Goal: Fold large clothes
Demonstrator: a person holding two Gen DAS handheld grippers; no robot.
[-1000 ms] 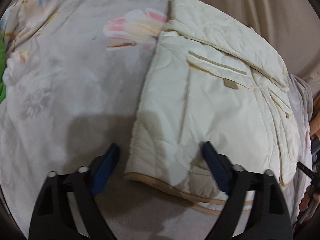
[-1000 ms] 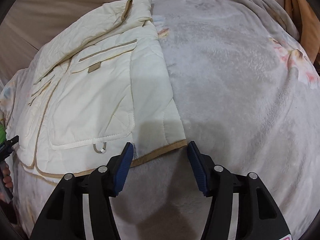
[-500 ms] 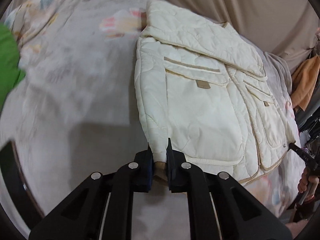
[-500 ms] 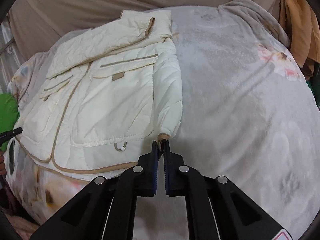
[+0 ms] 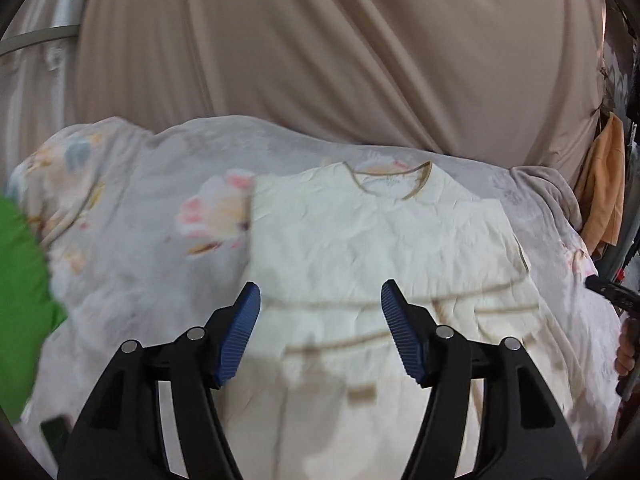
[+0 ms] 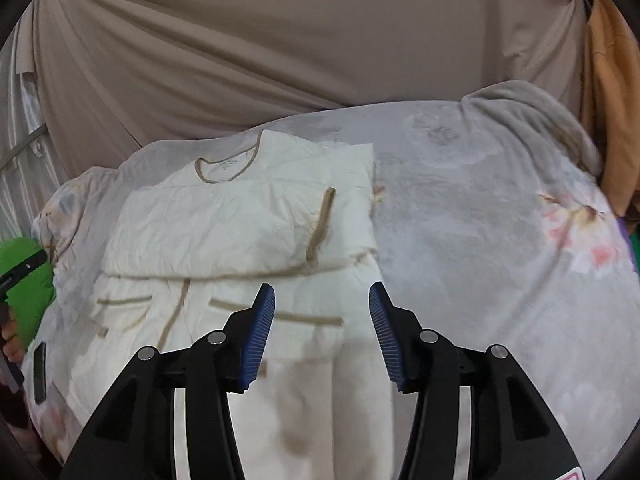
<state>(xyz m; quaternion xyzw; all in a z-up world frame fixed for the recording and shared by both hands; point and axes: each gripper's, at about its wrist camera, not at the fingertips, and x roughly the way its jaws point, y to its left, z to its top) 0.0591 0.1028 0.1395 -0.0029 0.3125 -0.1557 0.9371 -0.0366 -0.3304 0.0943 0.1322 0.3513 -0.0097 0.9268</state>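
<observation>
The jacket (image 5: pixel 372 264), a cream quilted one with tan trim, lies on a grey flowered blanket (image 5: pixel 132 248) spread over a bed, in front of a beige curtain (image 5: pixel 320 48). Its lower half is folded up over the upper half, so the plain lining side faces up at the far end, with the neckline (image 6: pixel 224 168) showing beyond it, while the pocket side with its tan strips lies nearer the cameras. The fold seems to have been laid this way to halve the length and make a compact block. The left gripper (image 5: pixel 320 332) hangs above the jacket's left part; its jaws have just been opening and now stand wide, with nothing between the blue pads. The right gripper (image 6: pixel 322 332) hangs above the right edge of the jacket, where cloth meets blanket; its jaws too have just been opening, they are parted, and nothing is pinched in them. Both point down at a slant toward the cloth, which suits letting the hem drop and pulling clear without dragging the fold askew. A green cloth (image 5: pixel 20 300) lies at the left edge of the bed, and an orange garment (image 6: pixel 612 92) hangs at the right. The fold looks a little uneven on the right side, so I judge a smoothing or a second fold across is the likely next step.
</observation>
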